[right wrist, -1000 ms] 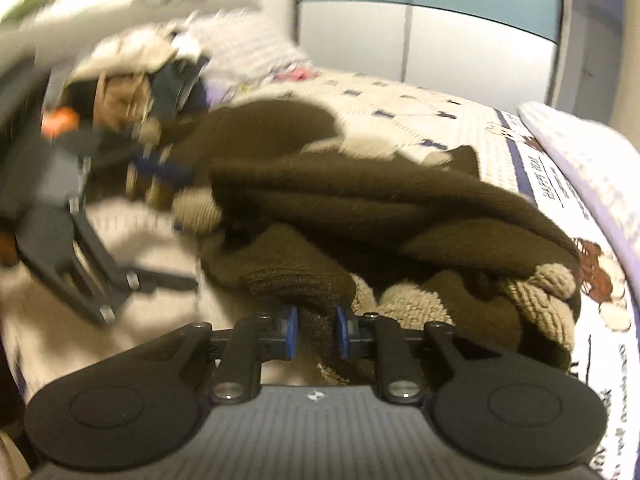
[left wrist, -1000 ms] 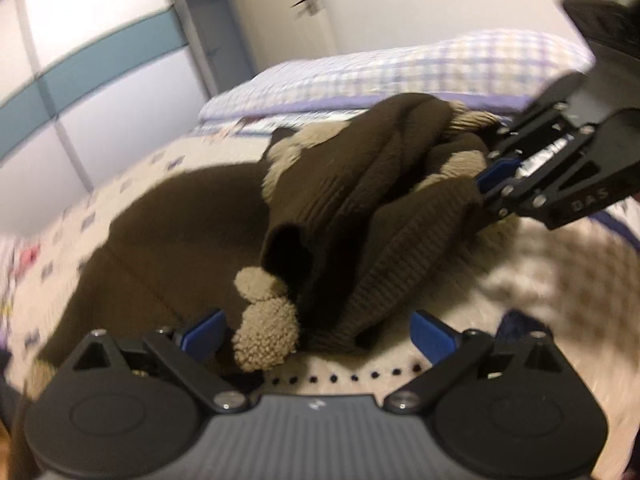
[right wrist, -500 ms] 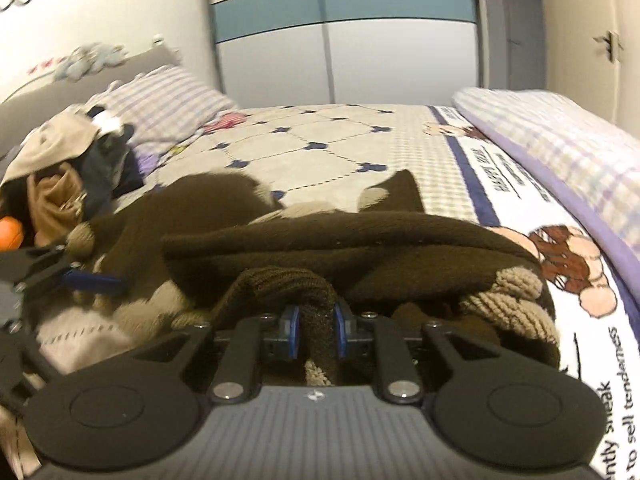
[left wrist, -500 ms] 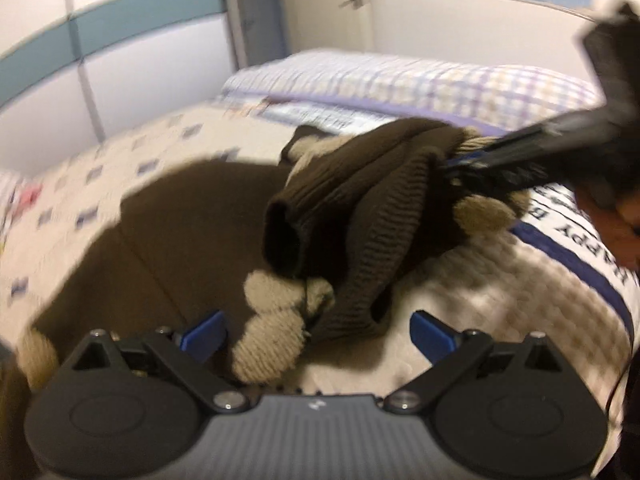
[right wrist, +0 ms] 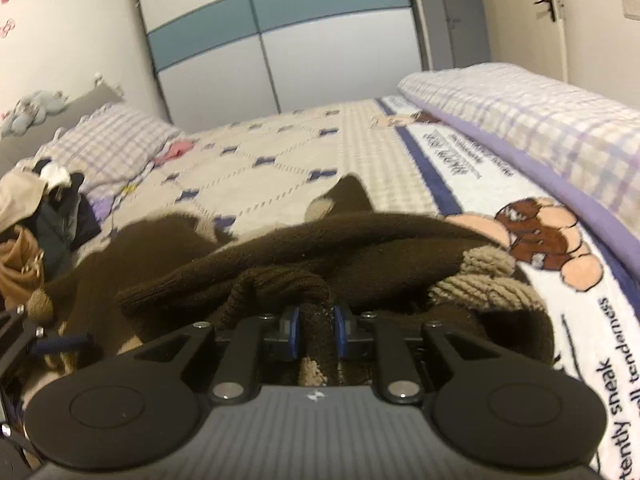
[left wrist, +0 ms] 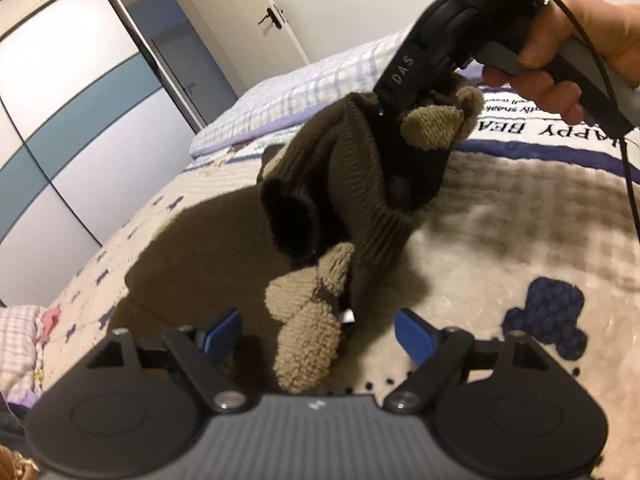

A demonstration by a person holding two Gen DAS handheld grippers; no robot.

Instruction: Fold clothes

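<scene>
Sweater (right wrist: 360,248) on bed (right wrist: 280,168); pillow (right wrist: 116,148) left, bag (right wrist: 20,264) beside.

The dark brown ribbed-knit sweater (left wrist: 352,184) looks matt and coarse, its beige trim patches (left wrist: 308,332) nubbly like bouclé. The cream quilted bedspread (left wrist: 520,240) is soft, stitched cloth. The black tongs (left wrist: 318,334) are matt plastic with smooth blue pads (left wrist: 412,334) and shiny metal rivets (left wrist: 230,400).

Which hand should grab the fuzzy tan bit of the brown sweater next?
Left. The left gripper is closing with the tan cuff between its pads; the right gripper already clamps the brown sweater.
</scene>
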